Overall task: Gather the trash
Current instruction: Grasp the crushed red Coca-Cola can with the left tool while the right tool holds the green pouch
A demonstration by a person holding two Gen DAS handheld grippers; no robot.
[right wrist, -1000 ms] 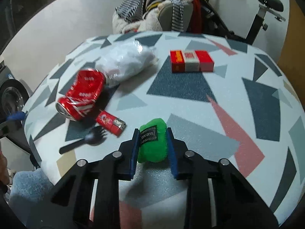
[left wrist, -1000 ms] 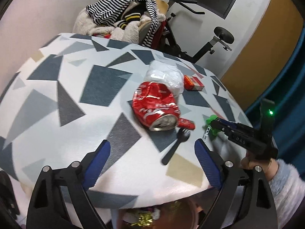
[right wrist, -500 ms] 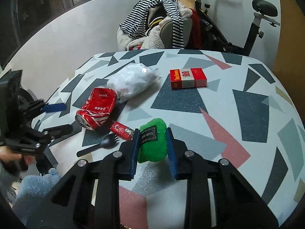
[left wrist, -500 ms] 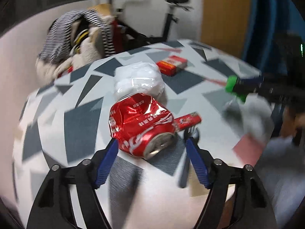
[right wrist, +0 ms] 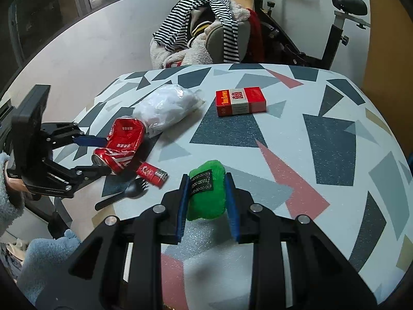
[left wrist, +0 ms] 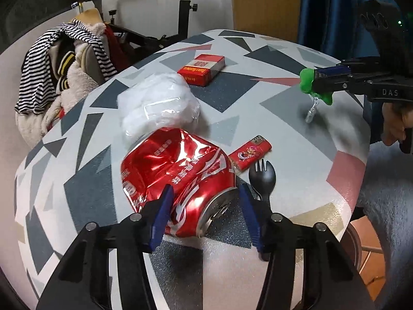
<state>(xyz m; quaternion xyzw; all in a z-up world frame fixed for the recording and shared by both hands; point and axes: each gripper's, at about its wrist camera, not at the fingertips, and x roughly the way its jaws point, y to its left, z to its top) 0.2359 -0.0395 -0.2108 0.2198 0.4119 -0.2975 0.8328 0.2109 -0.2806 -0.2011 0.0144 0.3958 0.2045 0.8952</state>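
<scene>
Crushed red aluminium drink can [left wrist: 178,178] lies on its side near the left edge of the desk [left wrist: 258,98], which is patterned with grey, blue and pink triangles. Left gripper [left wrist: 204,206] straddles the can's open end, jaws closing; left pad meets the can wall, right pad just off the rim. Right gripper [right wrist: 206,199] is clamped tight on a green plush keychain [right wrist: 206,191], lifted clear of the desk. Just beside the can: white crumpled plastic bag [left wrist: 157,106] touching its far end, small red lighter [left wrist: 250,152], black plastic spork [left wrist: 262,180]. Red-and-white cigarette pack [right wrist: 241,102] sits well apart.
</scene>
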